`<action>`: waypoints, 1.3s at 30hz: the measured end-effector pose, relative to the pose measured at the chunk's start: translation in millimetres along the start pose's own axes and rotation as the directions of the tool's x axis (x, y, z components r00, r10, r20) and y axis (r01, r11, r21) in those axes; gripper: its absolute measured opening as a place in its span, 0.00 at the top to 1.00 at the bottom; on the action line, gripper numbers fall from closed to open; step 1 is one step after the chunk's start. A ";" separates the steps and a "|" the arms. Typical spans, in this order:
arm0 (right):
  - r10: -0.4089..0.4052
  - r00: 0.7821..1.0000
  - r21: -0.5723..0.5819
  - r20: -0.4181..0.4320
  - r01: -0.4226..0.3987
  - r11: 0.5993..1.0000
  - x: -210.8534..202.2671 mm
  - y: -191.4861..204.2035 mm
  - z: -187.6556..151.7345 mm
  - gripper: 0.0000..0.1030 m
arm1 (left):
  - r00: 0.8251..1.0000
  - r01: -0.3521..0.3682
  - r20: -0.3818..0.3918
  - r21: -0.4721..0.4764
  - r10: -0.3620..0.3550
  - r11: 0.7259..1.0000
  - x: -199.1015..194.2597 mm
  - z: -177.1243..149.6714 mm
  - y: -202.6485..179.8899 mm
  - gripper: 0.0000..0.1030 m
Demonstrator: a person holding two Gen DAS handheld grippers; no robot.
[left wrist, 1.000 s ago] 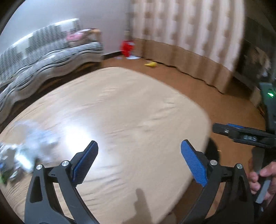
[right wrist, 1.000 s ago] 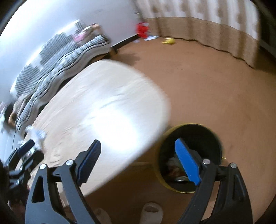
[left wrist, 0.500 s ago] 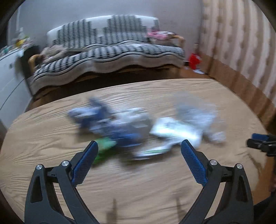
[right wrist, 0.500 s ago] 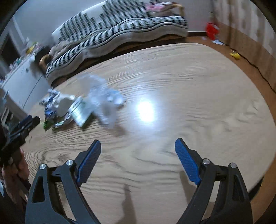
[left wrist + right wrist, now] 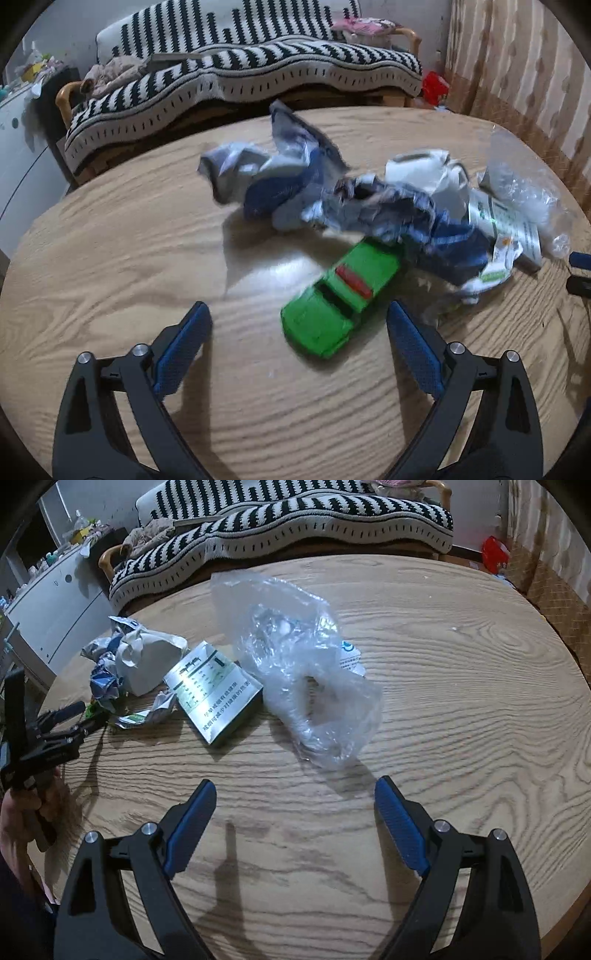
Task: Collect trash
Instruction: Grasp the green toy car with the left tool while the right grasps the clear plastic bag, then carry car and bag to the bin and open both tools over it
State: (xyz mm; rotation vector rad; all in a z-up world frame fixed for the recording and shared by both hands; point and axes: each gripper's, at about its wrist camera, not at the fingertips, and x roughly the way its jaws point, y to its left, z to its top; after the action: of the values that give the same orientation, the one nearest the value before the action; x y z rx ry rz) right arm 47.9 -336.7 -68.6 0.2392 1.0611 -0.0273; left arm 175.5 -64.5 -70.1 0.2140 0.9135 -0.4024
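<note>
A heap of trash lies on the round wooden table [image 5: 92,258]: crumpled blue-and-white wrappers [image 5: 306,184], a flat silver carton [image 5: 214,690], white crumpled paper [image 5: 147,661] and a clear plastic bag [image 5: 306,672]. A green toy car [image 5: 343,291] lies at the near edge of the heap. My left gripper [image 5: 297,328] hangs open just short of the car, nothing between its fingers. My right gripper [image 5: 295,797] is open too, just in front of the plastic bag, touching nothing. The left gripper [image 5: 62,727] also shows at the left edge of the right wrist view, in a hand.
A sofa with a black-and-white striped throw [image 5: 240,70] runs behind the table [image 5: 461,701]. A white cabinet [image 5: 55,605] stands at the left, curtains [image 5: 524,66] and a red object [image 5: 434,86] on the floor at the right.
Both grippers swung from the table's right end and the floor bin over to the trash heap and came closer to it. Both stayed open.
</note>
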 end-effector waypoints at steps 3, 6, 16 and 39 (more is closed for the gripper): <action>-0.002 1.000 -0.001 -0.006 0.002 1.000 5.5 1.6 2.2 0.18 | 1.000 0.009 -0.003 0.017 -0.009 1.000 3.9 6.8 -4.9 0.13; 0.003 1.000 0.006 -0.007 -0.003 1.000 6.6 -0.9 4.5 0.18 | 1.000 0.017 0.014 0.040 -0.018 0.999 1.4 7.2 -11.4 0.31; 0.004 1.000 0.052 0.029 -0.005 0.999 13.2 -12.0 29.5 0.18 | 0.999 -0.038 0.007 0.061 0.037 0.997 -15.9 -9.4 -19.3 0.49; 0.006 0.986 0.074 0.166 -0.018 0.997 -72.4 -54.4 -7.0 0.87 | 0.993 0.028 0.117 -0.008 -0.027 1.000 -91.5 -2.6 -71.5 0.49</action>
State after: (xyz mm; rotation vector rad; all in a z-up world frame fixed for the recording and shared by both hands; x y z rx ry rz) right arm -1.1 -394.9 -19.0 0.3060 0.8934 -0.0752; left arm 93.5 -105.8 1.0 0.1671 0.8042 -0.4316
